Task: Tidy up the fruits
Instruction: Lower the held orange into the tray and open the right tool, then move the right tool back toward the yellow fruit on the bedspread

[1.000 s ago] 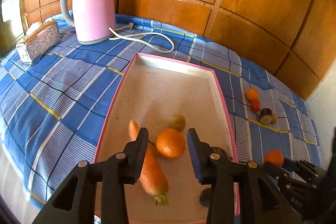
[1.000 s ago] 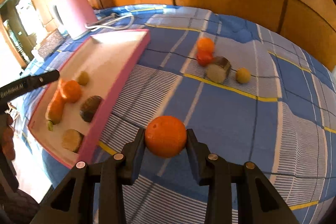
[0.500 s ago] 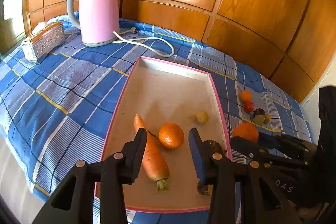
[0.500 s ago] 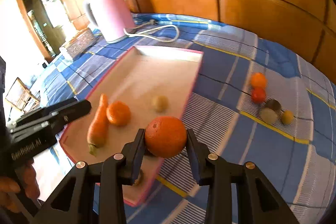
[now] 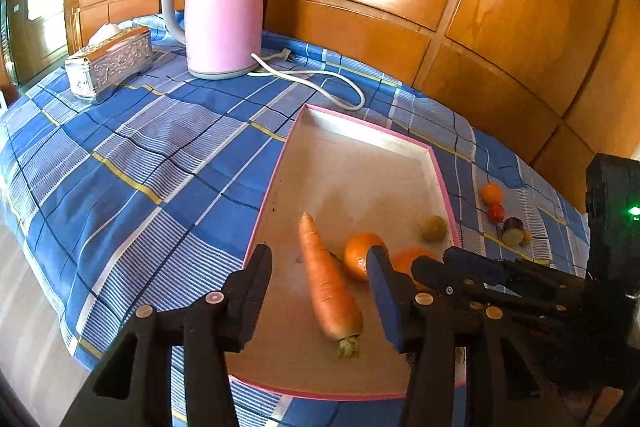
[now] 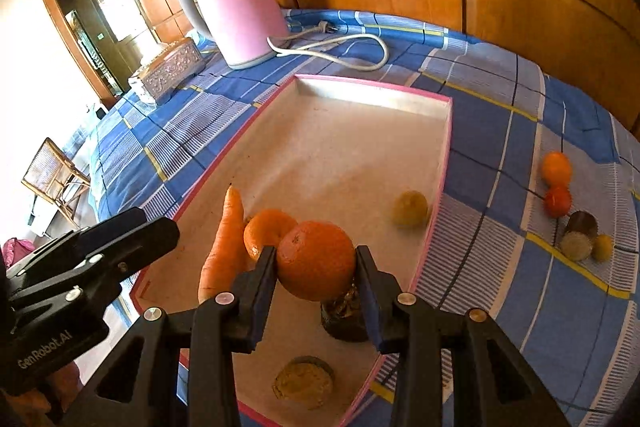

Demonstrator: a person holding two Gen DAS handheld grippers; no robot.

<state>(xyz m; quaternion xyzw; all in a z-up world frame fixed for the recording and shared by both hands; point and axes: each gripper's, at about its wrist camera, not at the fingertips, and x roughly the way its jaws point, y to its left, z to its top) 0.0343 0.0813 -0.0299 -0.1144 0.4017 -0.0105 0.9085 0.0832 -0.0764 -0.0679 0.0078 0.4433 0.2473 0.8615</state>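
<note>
My right gripper [image 6: 316, 259] is shut on an orange [image 6: 316, 261] and holds it above the near part of the pink-rimmed tray [image 6: 372, 95]. In the tray lie a carrot [image 6: 226, 247], a second orange [image 6: 264, 231], a small yellow-green fruit [image 6: 410, 209], a dark halved fruit [image 6: 344, 315] and a flat brownish piece [image 6: 304, 381]. My left gripper [image 5: 320, 267] is open and empty over the tray's near left, above the carrot [image 5: 328, 287]. The right gripper [image 5: 480, 275] shows at the right of the left wrist view.
On the blue checked cloth right of the tray lie a small orange [image 6: 556, 169], a red fruit [image 6: 558, 201], a dark halved fruit [image 6: 578, 235] and a small yellow fruit [image 6: 602, 247]. A pink kettle [image 5: 222, 11] with a white cord [image 5: 320, 83] and a silver box [image 5: 110, 61] stand behind.
My right gripper has carried the orange left from over the cloth to above the tray. My left gripper has drawn back and shifted left.
</note>
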